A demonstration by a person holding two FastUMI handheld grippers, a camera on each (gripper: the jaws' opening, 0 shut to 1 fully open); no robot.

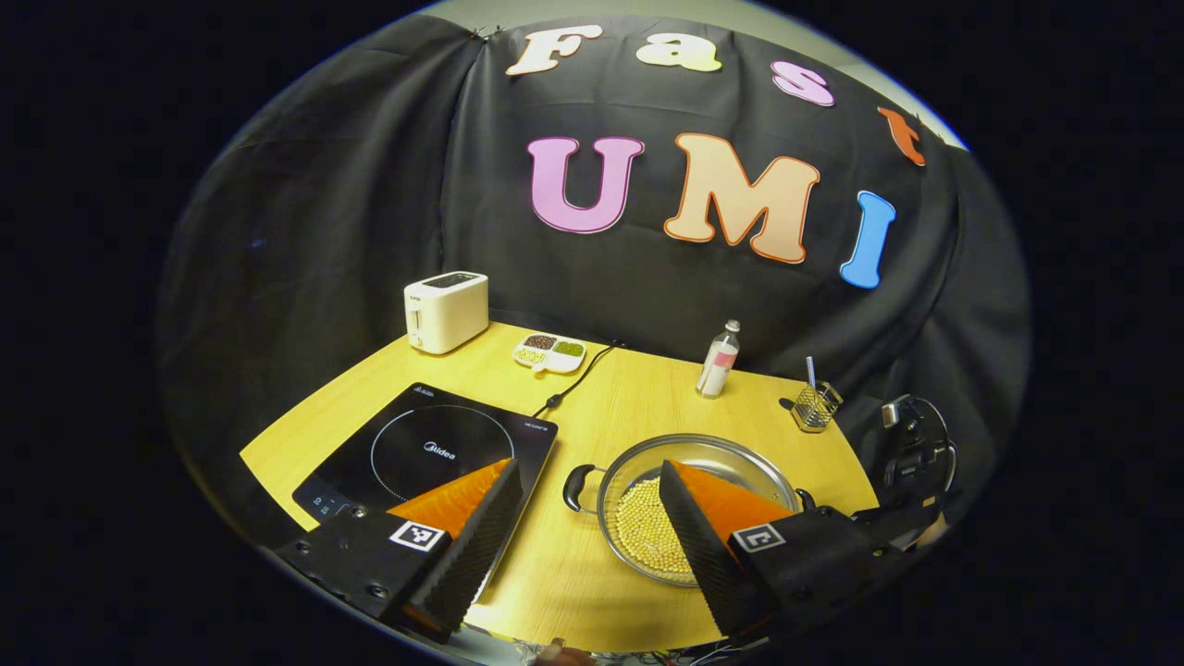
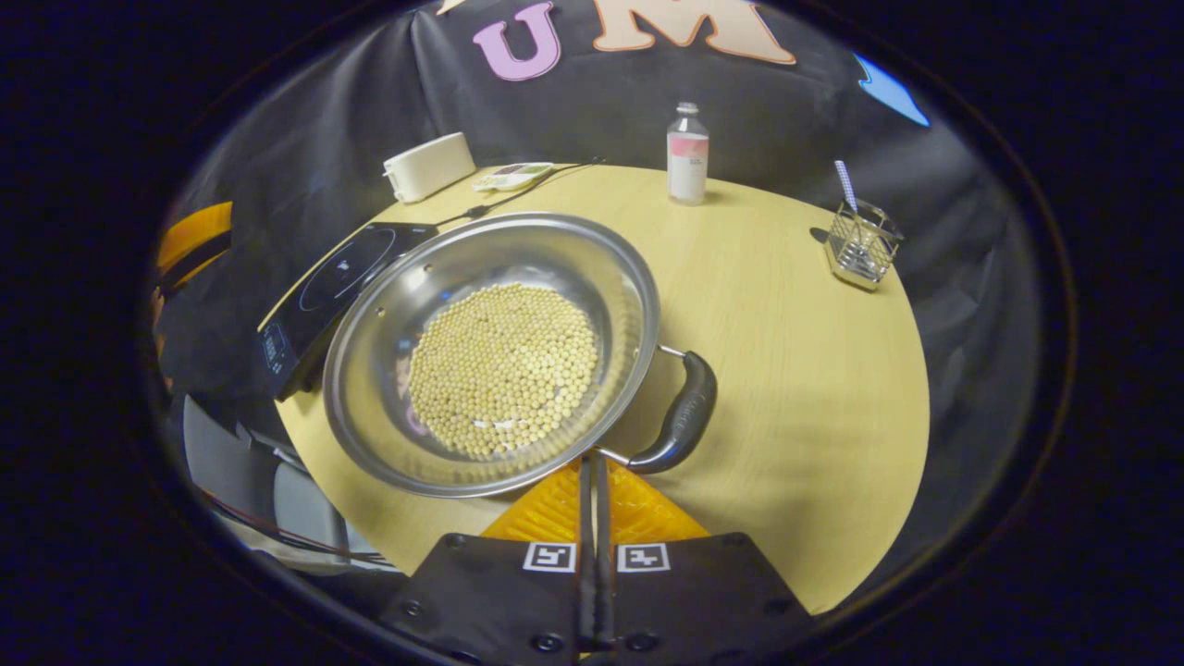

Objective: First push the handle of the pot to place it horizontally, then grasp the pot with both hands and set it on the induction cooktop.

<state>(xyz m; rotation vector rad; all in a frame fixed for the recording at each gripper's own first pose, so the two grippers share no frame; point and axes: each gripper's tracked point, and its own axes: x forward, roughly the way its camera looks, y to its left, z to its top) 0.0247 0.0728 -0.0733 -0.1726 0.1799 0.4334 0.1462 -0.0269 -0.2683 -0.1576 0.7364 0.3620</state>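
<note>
Left gripper (image 1: 587,481) hangs above the near edge of the bench (image 1: 629,398), jaws spread wide with nothing between them. Its left finger overlaps the induction cooktop (image 1: 407,444); its right finger overlaps the pot (image 1: 703,462).

Pot: a shallow steel pan with a bed of pale yellow beans (image 2: 504,365) in the bottom. It sits on the bench just to the right of the cooktop, not on it. In the left gripper view its rim lies close beside the cooktop's right edge; touching or not, hard to say from this angle. One black loop handle (image 1: 578,486) points toward the cooktop. The opposite black handle (image 2: 684,416) shows clearly in the right gripper view, lying level with the rim.

Right gripper (image 2: 592,481) sits low at the pot's near rim, jaws pressed together into a thin line, tips right at the base of that handle. They appear to hold nothing.

Along the back of the bench: a white toaster (image 1: 446,310) far left, a small divided dish (image 1: 549,351) of grains beside it, a black power cord (image 1: 578,377) running toward the cooktop. A clear bottle (image 2: 687,153) with a pink label stands upright mid-back. A wire holder (image 2: 860,245) with a straw stands at the right edge.
</note>
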